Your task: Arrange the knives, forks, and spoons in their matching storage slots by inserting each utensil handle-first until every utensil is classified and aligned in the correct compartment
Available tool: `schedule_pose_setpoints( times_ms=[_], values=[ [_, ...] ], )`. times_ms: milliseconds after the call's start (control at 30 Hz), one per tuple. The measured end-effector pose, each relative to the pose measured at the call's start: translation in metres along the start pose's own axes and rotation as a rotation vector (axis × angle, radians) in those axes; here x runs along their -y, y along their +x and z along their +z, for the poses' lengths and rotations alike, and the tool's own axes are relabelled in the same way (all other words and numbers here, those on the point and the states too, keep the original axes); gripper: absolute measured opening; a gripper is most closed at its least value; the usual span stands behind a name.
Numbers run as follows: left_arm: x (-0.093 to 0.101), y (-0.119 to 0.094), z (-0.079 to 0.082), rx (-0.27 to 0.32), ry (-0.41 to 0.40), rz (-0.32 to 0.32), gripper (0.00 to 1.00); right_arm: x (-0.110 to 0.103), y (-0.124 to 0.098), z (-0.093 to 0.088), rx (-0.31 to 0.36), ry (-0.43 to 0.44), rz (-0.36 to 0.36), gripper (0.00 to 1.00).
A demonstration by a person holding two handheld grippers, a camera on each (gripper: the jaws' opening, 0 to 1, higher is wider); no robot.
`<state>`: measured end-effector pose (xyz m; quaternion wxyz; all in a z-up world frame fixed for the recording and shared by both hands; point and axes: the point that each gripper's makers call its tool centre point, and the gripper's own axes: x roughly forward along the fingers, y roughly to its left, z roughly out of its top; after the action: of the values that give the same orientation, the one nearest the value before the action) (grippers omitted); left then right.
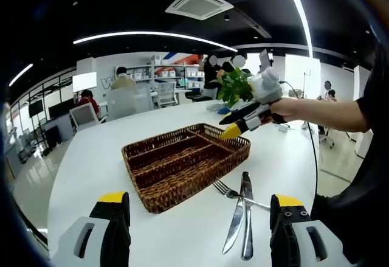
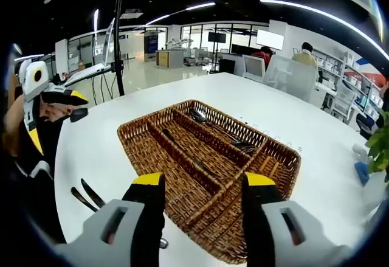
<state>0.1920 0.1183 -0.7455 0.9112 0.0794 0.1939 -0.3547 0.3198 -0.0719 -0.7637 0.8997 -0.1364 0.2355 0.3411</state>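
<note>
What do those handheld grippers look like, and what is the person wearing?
Each gripper has two chunky jaws, black with yellow tips, on a light grey body. The left gripper shows this close up, and so does the right gripper. Seen from the side, the right gripper has a pale grey housing. A thin black cable hangs below the hand. The person wears a black short sleeve.

A brown wicker tray (image 1: 182, 166) with long, narrow compartments stood on the white surface (image 1: 91, 163). In the right gripper view, one outer compartment held dark utensils (image 2: 219, 132) lying lengthwise. Just beside the tray's near corner, on the surface, two knives (image 1: 242, 215) lay side by side, blades toward the tray, with a fork (image 1: 228, 190) crossing under them, tines nearest the wicker.
</note>
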Motion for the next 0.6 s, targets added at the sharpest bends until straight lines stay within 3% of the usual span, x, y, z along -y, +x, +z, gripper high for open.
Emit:
schedule_pose_setpoints(
  times_ms=[300,600],
  values=[
    [0.0,0.005,0.007,0.007,-0.012,-0.009,1.0,-0.013,-0.026,0.004,0.062,0.039,-0.023,0.62],
    [0.0,0.013,0.015,0.02,-0.051,-0.01,1.0,-0.024,-0.052,-0.008,0.071,0.049,-0.037,0.72]
  ],
)
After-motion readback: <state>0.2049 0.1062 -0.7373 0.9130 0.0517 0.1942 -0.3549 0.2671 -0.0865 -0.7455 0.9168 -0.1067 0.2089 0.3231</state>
